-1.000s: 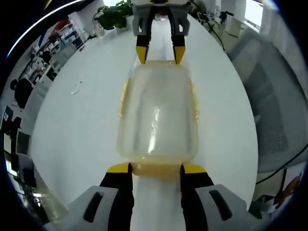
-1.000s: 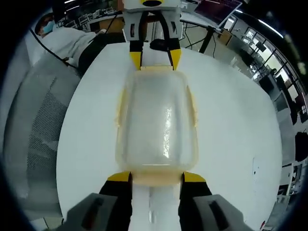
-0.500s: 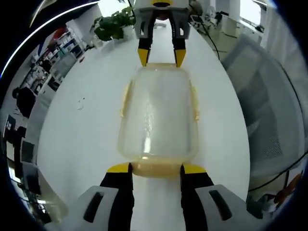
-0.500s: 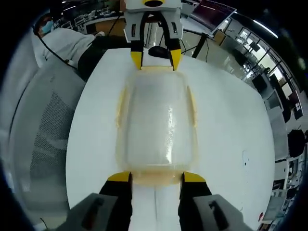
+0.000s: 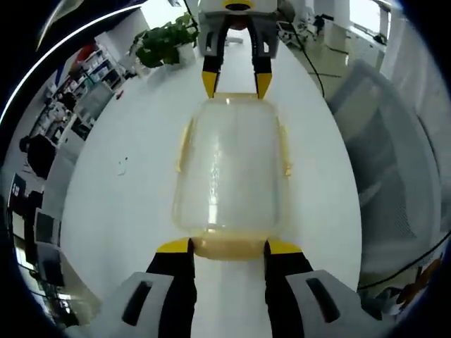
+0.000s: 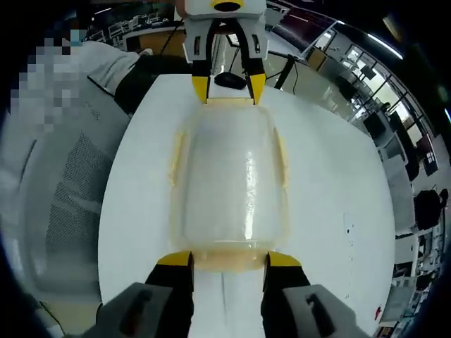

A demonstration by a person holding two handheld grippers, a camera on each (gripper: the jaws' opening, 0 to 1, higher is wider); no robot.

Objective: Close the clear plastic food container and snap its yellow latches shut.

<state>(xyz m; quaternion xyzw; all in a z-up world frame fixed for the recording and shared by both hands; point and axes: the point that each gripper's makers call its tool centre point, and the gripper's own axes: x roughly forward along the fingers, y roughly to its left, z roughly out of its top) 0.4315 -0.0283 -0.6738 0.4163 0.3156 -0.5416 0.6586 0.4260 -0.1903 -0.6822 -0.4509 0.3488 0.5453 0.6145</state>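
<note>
a clear plastic container with a frosted, rounded-rectangle lid lies on a smooth white table, long axis running between the two grippers. its surface is glossy, with a bright streak of reflected light down the middle. soft yellow latches line the long sides, and a yellow end flap sits at the near short edge.

in the left gripper view, the left gripper has its black, yellow-tipped jaws spread to either side of that end flap, tips right at the container's corners; whether they press it cannot be told. the right gripper faces it at the far end, jaws likewise apart at the corners.

the right gripper view mirrors this: container, right gripper near, left gripper far. a grey mesh chair stands beside the table.

no writing can be read.
</note>
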